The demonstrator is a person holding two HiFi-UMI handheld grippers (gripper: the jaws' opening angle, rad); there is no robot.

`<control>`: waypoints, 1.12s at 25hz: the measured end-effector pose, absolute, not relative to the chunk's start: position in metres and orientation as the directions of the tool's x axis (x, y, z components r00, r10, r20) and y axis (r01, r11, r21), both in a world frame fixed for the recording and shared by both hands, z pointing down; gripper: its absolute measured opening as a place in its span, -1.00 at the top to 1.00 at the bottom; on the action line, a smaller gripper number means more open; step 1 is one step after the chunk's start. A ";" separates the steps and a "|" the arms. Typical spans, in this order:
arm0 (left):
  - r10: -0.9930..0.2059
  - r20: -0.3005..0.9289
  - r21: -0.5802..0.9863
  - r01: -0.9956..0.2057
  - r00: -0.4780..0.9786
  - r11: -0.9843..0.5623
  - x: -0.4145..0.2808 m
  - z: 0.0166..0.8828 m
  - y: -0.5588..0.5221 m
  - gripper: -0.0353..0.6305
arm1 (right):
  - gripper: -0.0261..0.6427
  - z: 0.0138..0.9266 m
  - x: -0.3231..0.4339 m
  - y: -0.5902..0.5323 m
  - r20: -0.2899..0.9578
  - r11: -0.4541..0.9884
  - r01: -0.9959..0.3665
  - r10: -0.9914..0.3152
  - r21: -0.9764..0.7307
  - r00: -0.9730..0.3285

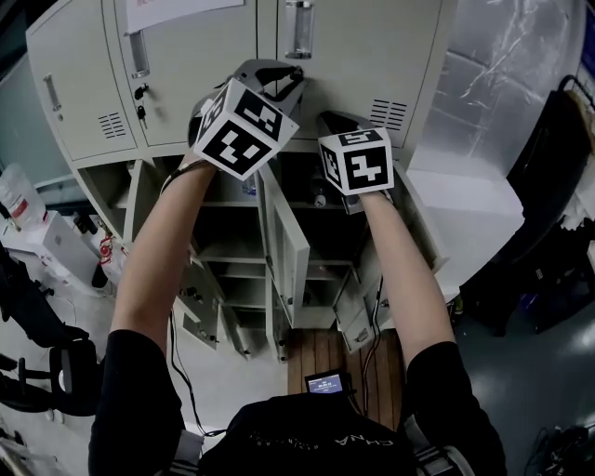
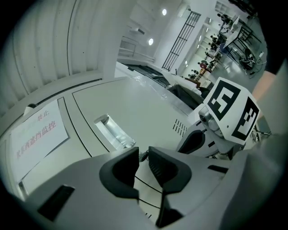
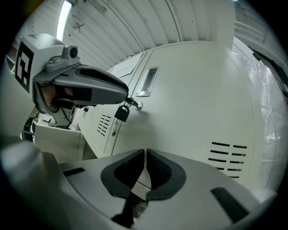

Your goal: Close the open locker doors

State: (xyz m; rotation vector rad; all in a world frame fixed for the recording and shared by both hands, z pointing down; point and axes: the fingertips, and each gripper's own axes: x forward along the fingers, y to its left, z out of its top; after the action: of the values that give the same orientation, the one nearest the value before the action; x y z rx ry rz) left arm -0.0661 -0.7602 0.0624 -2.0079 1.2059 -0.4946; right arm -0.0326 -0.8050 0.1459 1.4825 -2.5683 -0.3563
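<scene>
Left gripper point(image 2: 143, 156) clamps key point(image 3: 133, 104) in shut upper locker door point(image 3: 193, 99); right gripper point(image 3: 145, 158) clenched, empty, near same door; lower door point(image 1: 290, 244) hangs open.

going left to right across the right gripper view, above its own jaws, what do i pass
marker cube → hanging black key → recessed door handle → vent slots → plastic sheeting

Paper notice point(image 1: 177, 11) cut off at the top edge, its print unreadable, open lockers' point(image 1: 232, 279) contents dark, indistinct
</scene>
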 end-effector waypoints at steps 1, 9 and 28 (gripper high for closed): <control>-0.877 -0.031 -0.758 -0.583 0.480 -0.292 -0.066 0.063 -0.762 0.66 | 0.79 0.146 -0.033 -0.805 0.017 0.487 -0.829 -0.864 0.275 -0.503; -0.905 0.007 -0.778 -0.566 0.425 -0.272 -0.064 0.065 -0.771 0.66 | 0.80 0.144 -0.030 -0.805 0.035 0.513 -0.816 -0.851 0.267 -0.523; -0.947 0.035 -0.780 -0.584 0.318 -0.225 -0.059 0.066 -0.779 0.77 | 0.82 0.144 -0.027 -0.805 0.053 0.551 -0.794 -0.829 0.256 -0.557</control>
State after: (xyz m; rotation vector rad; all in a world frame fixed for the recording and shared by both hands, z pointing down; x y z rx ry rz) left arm -0.0594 -0.7795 0.0658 -1.9141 1.3516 -0.6906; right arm -0.0267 -0.8050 0.1436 1.3813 -2.6151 -0.3039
